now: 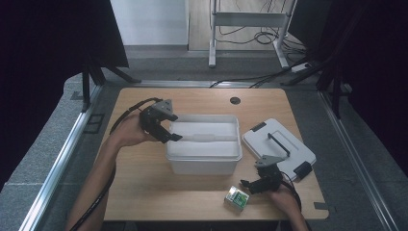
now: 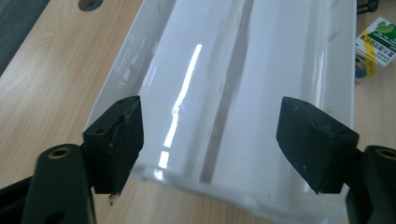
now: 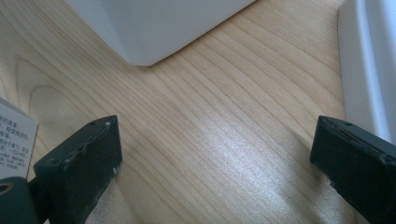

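A white plastic bin (image 1: 202, 163) stands in the middle of the wooden table, and its inside looks bare and glossy (image 2: 224, 70). My left gripper (image 1: 168, 135) hovers over the bin's left end with its jaws apart and nothing between them (image 2: 215, 144). A small green and white box (image 1: 236, 198) lies near the table's front edge, and it also appears past the bin in the left gripper view (image 2: 376, 39). My right gripper (image 1: 248, 185) rests just right of that box, low over the wood, open and holding nothing (image 3: 217, 163). The box's edge (image 3: 14, 135) sits beside its left jaw.
The bin's white lid (image 1: 279, 144), with a dark handle, lies flat to the right of the bin; its edge (image 3: 369, 56) is close to my right gripper. A cable hole (image 1: 235, 100) sits at the table's back. Bare wood separates bin and front edge.
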Demonstrator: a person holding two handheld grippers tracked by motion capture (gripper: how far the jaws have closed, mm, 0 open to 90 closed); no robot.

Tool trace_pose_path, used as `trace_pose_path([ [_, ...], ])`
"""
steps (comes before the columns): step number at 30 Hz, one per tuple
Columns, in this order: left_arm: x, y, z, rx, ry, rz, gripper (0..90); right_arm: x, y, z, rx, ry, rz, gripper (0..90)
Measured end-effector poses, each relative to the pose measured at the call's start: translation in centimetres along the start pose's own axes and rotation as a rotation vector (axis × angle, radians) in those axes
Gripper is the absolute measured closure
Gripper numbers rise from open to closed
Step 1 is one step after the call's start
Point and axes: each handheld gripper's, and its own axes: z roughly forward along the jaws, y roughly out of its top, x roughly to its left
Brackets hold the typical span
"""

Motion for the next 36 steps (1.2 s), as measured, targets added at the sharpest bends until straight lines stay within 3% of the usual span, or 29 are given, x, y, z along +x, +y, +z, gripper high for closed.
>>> trace_pose_path([
  [16, 0.1, 4.0, 4.5, 0.020, -0.071, 0.086, 40.3, 0.0, 0.0, 0.0, 0.000, 0.000, -0.003, 1.7],
  [24, 0.2, 5.0, 6.9, 0.073, -0.131, 0.114, 58.8, 0.0, 0.0, 0.0, 0.000, 0.000, -0.003, 1.7],
  [32, 0.0, 5.2, 8.5, 0.125, -0.175, 0.165, 86.4, 0.0, 0.0, 0.0, 0.000, 0.000, -0.002, 1.7],
  [36, 0.1, 5.3, 8.5, 0.126, -0.181, 0.175, 89.0, 0.0, 0.0, 0.0, 0.000, 0.000, -0.002, 1.7],
])
